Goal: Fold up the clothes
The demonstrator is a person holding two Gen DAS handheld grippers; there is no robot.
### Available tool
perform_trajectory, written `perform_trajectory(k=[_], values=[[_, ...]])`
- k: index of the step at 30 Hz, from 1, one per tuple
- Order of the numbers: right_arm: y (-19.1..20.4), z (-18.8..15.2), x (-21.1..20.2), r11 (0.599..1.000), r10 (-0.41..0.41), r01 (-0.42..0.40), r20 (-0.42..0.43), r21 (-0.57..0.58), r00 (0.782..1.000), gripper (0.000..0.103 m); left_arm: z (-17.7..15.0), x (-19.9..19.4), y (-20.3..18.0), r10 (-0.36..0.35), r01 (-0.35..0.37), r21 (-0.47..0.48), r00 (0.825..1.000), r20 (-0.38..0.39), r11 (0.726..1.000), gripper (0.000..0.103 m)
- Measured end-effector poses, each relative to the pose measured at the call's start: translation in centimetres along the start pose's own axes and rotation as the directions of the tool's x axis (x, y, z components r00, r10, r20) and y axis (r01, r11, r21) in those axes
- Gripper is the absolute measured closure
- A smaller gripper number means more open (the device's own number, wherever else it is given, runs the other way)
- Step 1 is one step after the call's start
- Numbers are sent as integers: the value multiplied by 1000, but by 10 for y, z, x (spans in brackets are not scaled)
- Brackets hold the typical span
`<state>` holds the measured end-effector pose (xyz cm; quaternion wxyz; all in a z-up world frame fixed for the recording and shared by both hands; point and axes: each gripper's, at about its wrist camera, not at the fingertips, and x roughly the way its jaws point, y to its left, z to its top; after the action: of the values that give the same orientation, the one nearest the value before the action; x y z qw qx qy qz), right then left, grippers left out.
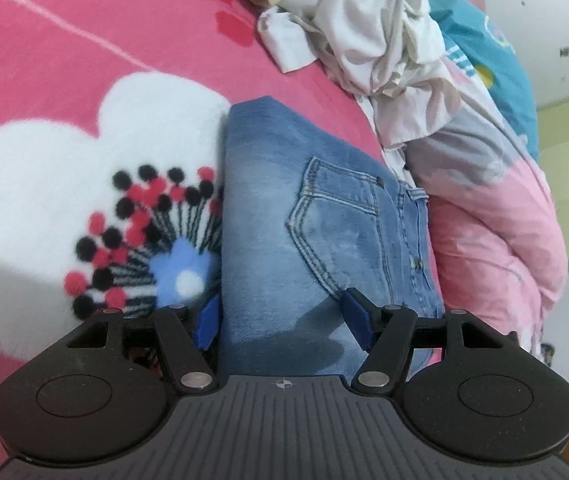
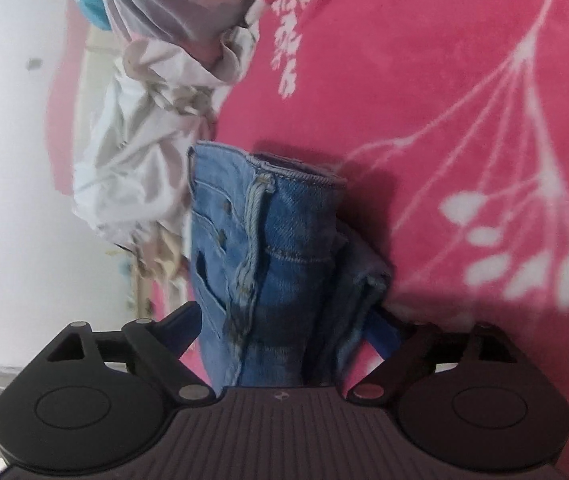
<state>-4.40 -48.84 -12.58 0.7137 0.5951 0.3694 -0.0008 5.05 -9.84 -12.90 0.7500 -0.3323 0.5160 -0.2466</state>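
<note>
Right gripper [image 2: 284,328] at bottom, black linkage and ribbed body visible, blue pads on the fingers. Jaws spread wide on either side of folded jeans [image 2: 272,264]; the denim bundle fills the gap and both pads touch or press its sides, so it looks gripped, though the contact is partly hidden. Jeans stand on edge, waistband at top, belt loop and pocket stitching facing the camera, several layers stacked toward the right. Under them a pink blanket [image 2: 424,80] with white branch-and-leaf print and white characters. Left of the jeans, a crumpled white garment [image 2: 140,152], touching them. Pale wall [image 2: 8,120] at far left. Slight motion blur.
</note>
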Motion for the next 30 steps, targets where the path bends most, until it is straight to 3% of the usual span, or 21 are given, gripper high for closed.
perform_trajectory(k=[2, 4, 6, 10, 12, 13, 14, 15, 17, 22, 30], values=[[12, 4, -24, 996, -66, 69, 53, -62, 996, 14, 0, 0, 1, -7, 7, 0, 1000, -1, 1000, 39], [31, 11, -51, 973, -138, 170, 195, -157, 971, 14, -1, 1, 3, -16, 16, -3, 1000, 1, 1000, 39], [46, 25, -62, 957, -107, 172, 266, -233, 958, 14, -2, 1, 3, -18, 18, 0, 1000, 10, 1000, 40], [62, 61, -20, 933, -140, 189, 176, -305, 974, 16, -6, -1, 0, -4, 4, 26, 1000, 28, 1000, 46], [72, 70, 12, 901, -182, 212, 114, -378, 977, 24, -6, 0, -2, 0, -1, 32, 1000, 31, 999, 48], [76, 70, 24, 881, -210, 229, 92, -414, 973, 27, -6, 0, -1, -2, 1, 33, 999, 32, 999, 50], [79, 68, 37, 855, -245, 245, 61, -456, 968, 41, -5, 0, -1, -5, 4, 33, 999, 33, 999, 51], [82, 65, 50, 828, -280, 258, 31, -498, 960, 42, -5, 0, 1, -11, 10, 29, 999, 33, 1000, 52], [84, 55, 59, 783, -319, 294, 52, -548, 946, 43, -3, 0, 6, -32, 32, 13, 999, 30, 999, 56], [84, 42, 49, 794, -305, 264, 16, -547, 952, 45, 2, -4, 20, -93, 94, -34, 996, 10, 995, 64], [86, 49, 49, 812, -269, 213, -24, -543, 963, 40, 8, 1, 31, -136, 133, -84, 991, -21, 987, 58]])
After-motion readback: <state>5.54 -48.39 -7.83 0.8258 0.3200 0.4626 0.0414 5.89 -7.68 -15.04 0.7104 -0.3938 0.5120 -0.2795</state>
